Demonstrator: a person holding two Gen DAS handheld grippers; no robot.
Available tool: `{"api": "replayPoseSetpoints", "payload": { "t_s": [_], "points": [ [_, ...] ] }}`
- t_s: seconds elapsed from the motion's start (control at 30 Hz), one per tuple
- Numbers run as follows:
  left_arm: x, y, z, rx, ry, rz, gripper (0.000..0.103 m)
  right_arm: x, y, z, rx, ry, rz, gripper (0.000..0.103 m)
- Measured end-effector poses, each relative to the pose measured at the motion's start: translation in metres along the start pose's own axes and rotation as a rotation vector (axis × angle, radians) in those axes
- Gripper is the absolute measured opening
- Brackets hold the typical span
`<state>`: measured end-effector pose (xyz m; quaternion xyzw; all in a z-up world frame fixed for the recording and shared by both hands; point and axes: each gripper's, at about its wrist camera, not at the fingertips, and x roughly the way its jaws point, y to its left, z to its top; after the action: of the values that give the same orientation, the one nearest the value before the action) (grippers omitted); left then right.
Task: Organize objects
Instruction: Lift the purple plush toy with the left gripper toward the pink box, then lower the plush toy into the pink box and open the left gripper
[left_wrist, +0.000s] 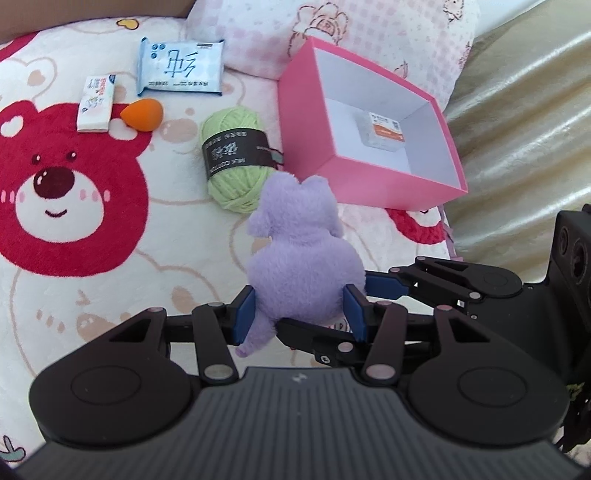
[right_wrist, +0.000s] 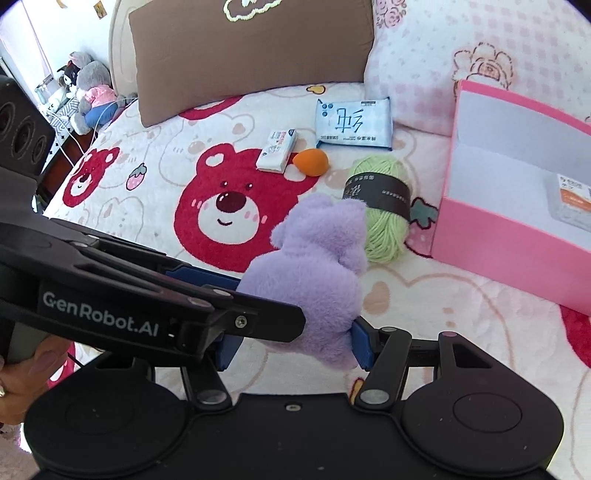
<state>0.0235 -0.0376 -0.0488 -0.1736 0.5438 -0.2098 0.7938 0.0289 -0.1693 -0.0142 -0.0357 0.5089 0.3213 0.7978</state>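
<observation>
The left gripper (left_wrist: 301, 314) is closing its two blue pads on the lower body of a purple plush toy (left_wrist: 303, 243), one pad pressing on each side, so the soft fur is bulging out between them. The right gripper (right_wrist: 293, 349) is gripping the same toy from the other direction; its blue pads are also touching the toy on both sides, and in the right wrist view the left gripper is crossing in front of it. So both claws are only partly open, as wide as the toy's body, and both are having hold of it. The toy is being held above a bear-print blanket (left_wrist: 85, 229), with its head pointing toward a green yarn ball (left_wrist: 234, 155). The yarn ball is lying just beside a pink box (left_wrist: 365, 184), which is open at the top and is holding one small white packet (left_wrist: 380, 131) on its floor. Farther away on the blanket an orange makeup sponge (left_wrist: 142, 114) is touching a small white carton (left_wrist: 96, 104), and a blue wipes pack (left_wrist: 181, 66) is lying near a pink pillow (left_wrist: 258, 40).
</observation>
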Motion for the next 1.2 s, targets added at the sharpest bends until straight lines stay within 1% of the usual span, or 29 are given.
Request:
{"api": "replayPoseSetpoints", "payload": {
  "t_s": [0.33,0.87,1.03,1.2],
  "points": [
    [0.004,-0.031,0.007,0.063,0.015,-0.004,0.049,-0.02,-0.016,-0.006,0.024,-0.02,-0.018,0.065],
    [0.009,-0.088,0.046,0.178,0.004,-0.034,0.049,-0.063,-0.05,0.009,0.043,-0.106,-0.098,0.065],
    [0.015,-0.099,0.059,0.19,0.006,-0.032,0.049,-0.068,-0.062,0.017,0.047,-0.118,-0.108,0.065],
    [0.029,-0.102,0.076,0.154,0.036,-0.041,0.049,-0.066,-0.081,0.027,0.041,-0.1,-0.084,0.065]
  ]
}}
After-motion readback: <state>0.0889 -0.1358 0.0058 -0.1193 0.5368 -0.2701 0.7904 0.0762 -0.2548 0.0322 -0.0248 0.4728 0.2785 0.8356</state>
